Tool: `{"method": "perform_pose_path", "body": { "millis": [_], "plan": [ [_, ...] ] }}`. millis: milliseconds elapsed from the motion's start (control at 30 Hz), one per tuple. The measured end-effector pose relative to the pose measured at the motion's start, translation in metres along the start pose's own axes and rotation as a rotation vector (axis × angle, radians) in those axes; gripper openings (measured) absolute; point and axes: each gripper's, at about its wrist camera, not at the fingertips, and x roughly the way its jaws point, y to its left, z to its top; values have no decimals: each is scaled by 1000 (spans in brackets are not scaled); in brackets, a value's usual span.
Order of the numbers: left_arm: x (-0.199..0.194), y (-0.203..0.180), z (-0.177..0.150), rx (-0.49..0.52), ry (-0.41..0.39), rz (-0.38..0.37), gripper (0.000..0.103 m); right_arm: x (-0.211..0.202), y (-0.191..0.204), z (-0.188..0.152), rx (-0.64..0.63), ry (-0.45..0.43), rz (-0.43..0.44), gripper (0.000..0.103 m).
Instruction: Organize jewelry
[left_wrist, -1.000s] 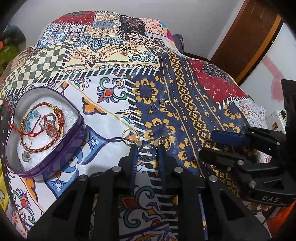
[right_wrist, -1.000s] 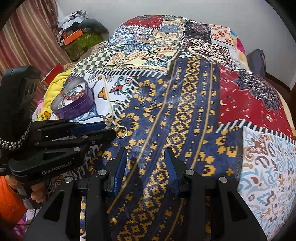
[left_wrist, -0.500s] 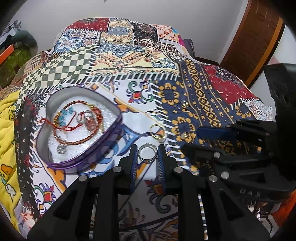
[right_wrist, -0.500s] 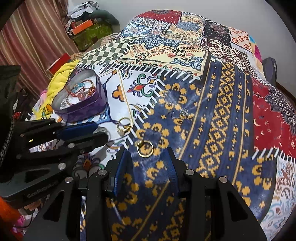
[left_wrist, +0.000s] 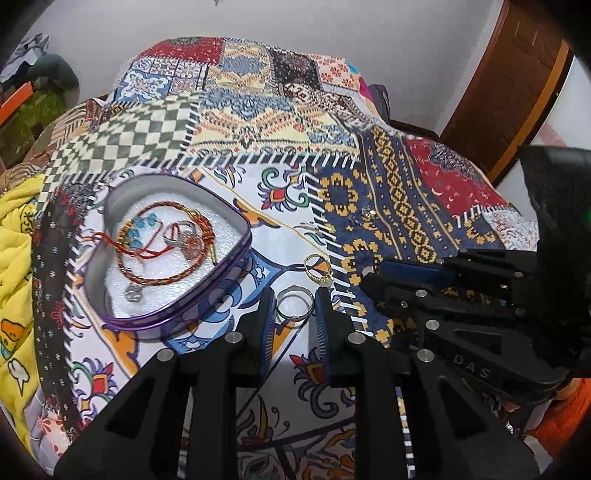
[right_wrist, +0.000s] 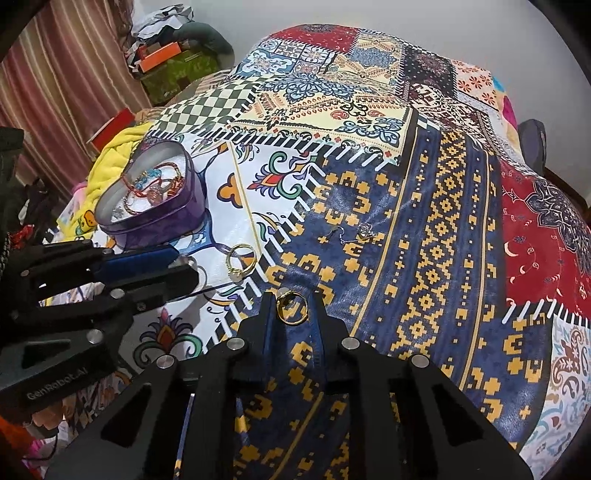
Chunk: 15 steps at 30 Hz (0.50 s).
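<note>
Rings (left_wrist: 294, 303) lie on patchwork bedspread (right_wrist: 424, 206)

Bright even indoor light, soft shadows, fisheye-bent edges, dark vignetted corners

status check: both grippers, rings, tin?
Left gripper shut on silver band ring. Right gripper brackets gold ring, grip unclear. Purple heart-shaped tin open, nothing blocking; another gold ring loose on patchwork bedspread.
</note>
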Motion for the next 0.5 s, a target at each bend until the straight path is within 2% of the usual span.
{"method": "perform_pose_path", "body": {
  "millis": [500],
  "plan": [
    [-69, 14, 4, -32, -135, 42, 20, -64, 19, 18, -18, -159, -21, 16]
  ]
}}
